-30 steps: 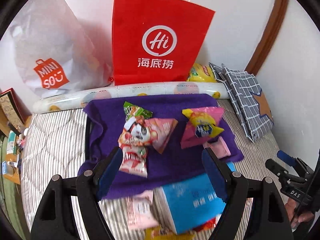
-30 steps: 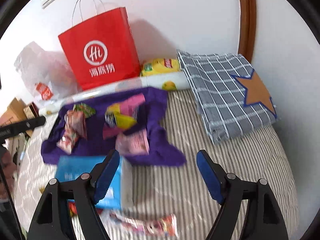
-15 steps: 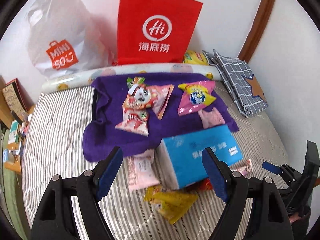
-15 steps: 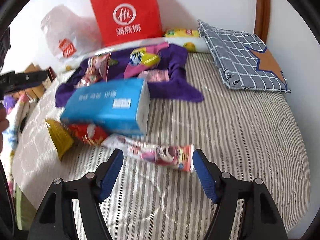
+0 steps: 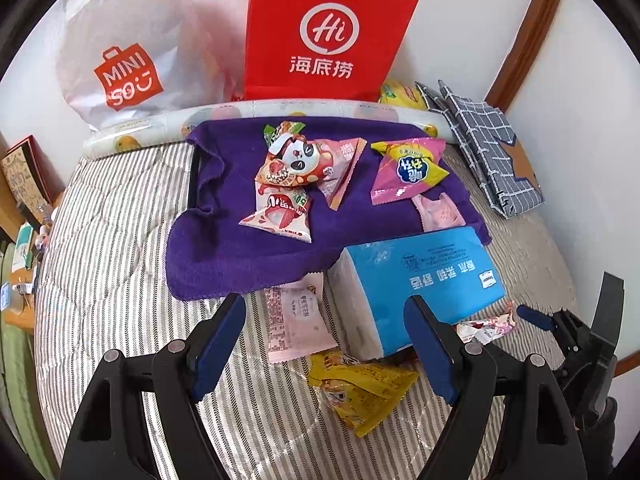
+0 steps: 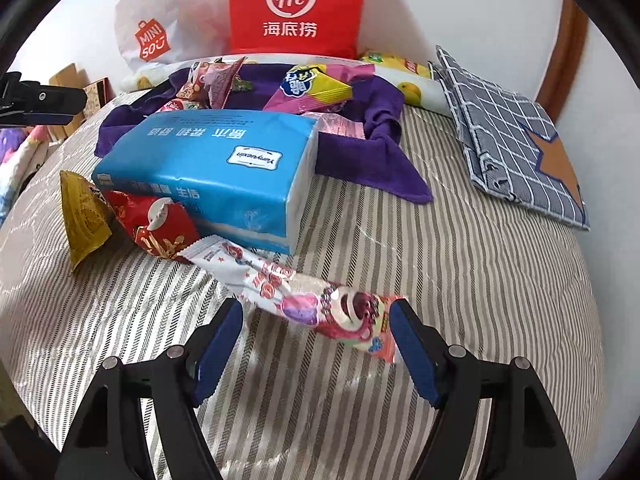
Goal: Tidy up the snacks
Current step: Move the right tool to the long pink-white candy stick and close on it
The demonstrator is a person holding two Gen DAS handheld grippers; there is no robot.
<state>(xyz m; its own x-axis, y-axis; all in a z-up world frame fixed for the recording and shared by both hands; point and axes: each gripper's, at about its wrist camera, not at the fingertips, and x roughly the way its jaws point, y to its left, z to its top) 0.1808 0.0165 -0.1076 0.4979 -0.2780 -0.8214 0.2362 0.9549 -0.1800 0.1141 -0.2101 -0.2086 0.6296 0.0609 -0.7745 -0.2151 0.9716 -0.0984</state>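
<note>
While both grippers gape wide, right gripper [image 6: 316,338] straddles long snack pkt [image 6: 312,292] w/ bare striped bedcover [image 6: 460,280] alongside.

The wall [image 5: 460,20] is white and plain. A brown wooden strip [image 5: 524,36] runs up it on the right. The bed [image 5: 120,248] has a cover with grey and white stripes. Past the bed's left edge sits a low wooden shelf [image 5: 16,312] with small things on it.

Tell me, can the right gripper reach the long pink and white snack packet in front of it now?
Probably yes. The right gripper is open, and the long snack packet lies free on the striped bedcover just ahead of its fingers, with nothing between them.
</note>
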